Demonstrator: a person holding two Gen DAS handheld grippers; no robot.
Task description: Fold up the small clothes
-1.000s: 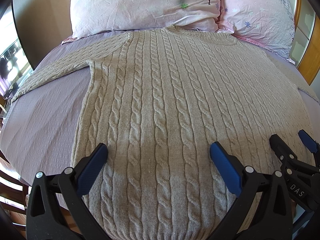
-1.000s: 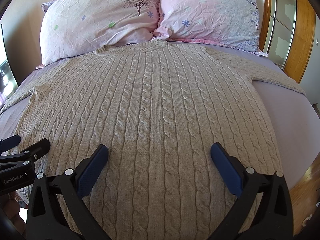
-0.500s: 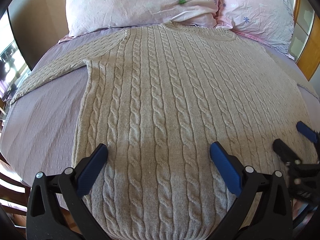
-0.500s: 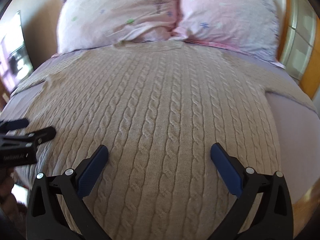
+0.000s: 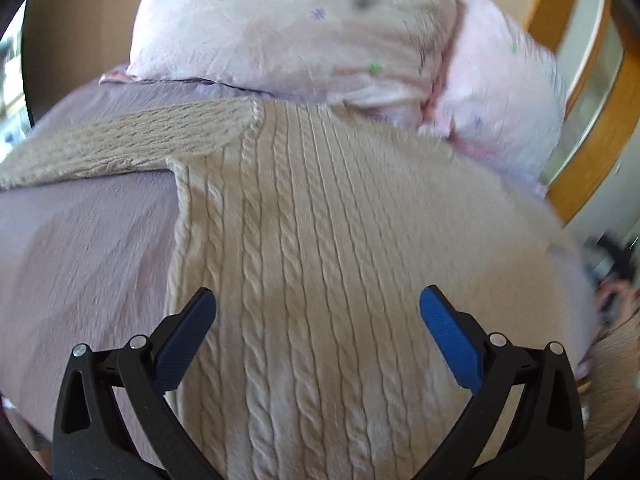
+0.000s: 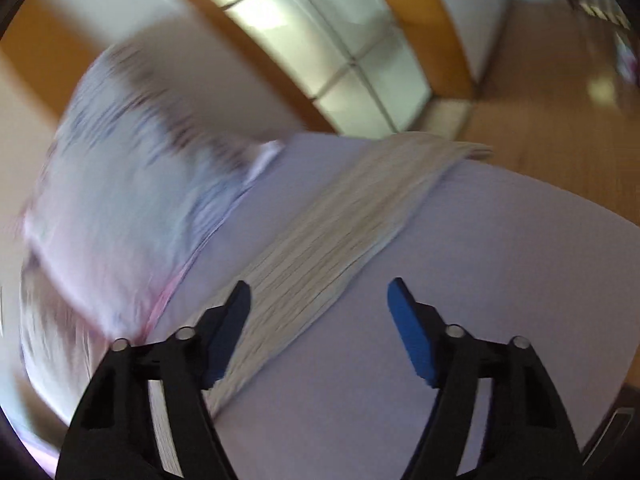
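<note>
While the sweater (image 5: 320,264) lies flat on the bed (image 5: 80,264), the left gripper (image 5: 318,312) gapes wide; the right gripper (image 6: 318,304), also wide, has a sleeve (image 6: 344,224) running toward one o'clock.

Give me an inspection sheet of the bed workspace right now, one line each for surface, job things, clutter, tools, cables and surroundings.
Surface: lilac bedsheet, bare beside the garment.
Job's things: beige cable-knit sweater lying flat; its sleeve stretched across the sheet in the blurred right wrist view.
Clutter: two floral pillows at the head.
Tools: left tool open over the sweater; right tool open above the sleeve.
Cables: nothing seen.
Surroundings: wood-framed glass panels, wooden floor.
</note>
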